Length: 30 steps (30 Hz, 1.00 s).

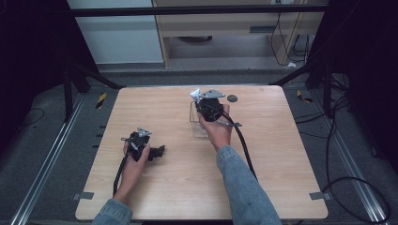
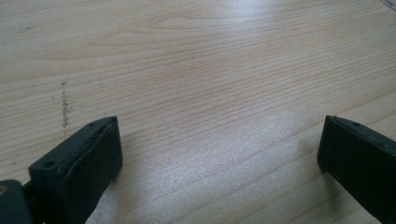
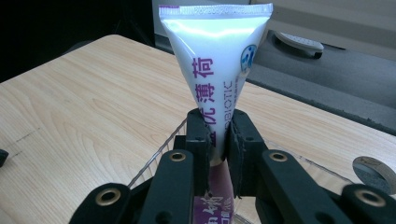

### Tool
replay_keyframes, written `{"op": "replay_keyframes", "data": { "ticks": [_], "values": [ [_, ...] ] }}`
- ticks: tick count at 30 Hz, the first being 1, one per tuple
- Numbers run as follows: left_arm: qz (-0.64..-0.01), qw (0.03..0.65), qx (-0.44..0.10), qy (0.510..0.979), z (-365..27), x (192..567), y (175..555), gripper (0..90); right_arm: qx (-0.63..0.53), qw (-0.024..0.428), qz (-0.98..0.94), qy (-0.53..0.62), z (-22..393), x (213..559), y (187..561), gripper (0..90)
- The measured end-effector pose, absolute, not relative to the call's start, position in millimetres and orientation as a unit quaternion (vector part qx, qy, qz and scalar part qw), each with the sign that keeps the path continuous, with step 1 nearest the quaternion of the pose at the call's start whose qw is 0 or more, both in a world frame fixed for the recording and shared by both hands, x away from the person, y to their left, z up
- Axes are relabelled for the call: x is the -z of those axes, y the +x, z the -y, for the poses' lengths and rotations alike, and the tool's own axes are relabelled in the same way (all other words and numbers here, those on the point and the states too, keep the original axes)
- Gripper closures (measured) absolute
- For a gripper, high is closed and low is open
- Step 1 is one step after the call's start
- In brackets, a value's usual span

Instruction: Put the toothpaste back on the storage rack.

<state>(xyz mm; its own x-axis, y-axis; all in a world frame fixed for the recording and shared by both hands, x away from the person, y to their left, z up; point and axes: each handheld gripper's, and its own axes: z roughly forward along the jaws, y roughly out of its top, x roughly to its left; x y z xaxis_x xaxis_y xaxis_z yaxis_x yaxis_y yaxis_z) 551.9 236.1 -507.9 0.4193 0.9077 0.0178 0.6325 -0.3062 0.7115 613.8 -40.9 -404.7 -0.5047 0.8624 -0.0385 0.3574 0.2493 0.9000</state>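
The wooden table (image 1: 263,187) is seen from above, with a clear container (image 1: 199,123) standing on its far middle part; the white tube (image 3: 215,70) is held upright directly over that container, crimped end up, its long axis near vertical, so the coming move is judged to be a straight lowering; the tube is pinched low on its body by the right gripper (image 3: 219,135), whose jaws are pressed against it from both sides; the left gripper (image 2: 219,144) is rested well apart on the near left, its jaws spread with nothing between them, so the right hand is plainly the nearer.
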Motion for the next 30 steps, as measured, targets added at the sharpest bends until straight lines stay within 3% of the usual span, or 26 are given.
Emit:
{"op": "replay_keyframes", "data": {
  "ticks": [30],
  "values": [
    [-0.494, 0.32, -0.214, 0.779, -236.1, 507.9, 552.0, 0.0, -0.434, 0.268, -0.754, 0.413, 24.5, 405.7, 626.7, 79.3]
  ]
}}
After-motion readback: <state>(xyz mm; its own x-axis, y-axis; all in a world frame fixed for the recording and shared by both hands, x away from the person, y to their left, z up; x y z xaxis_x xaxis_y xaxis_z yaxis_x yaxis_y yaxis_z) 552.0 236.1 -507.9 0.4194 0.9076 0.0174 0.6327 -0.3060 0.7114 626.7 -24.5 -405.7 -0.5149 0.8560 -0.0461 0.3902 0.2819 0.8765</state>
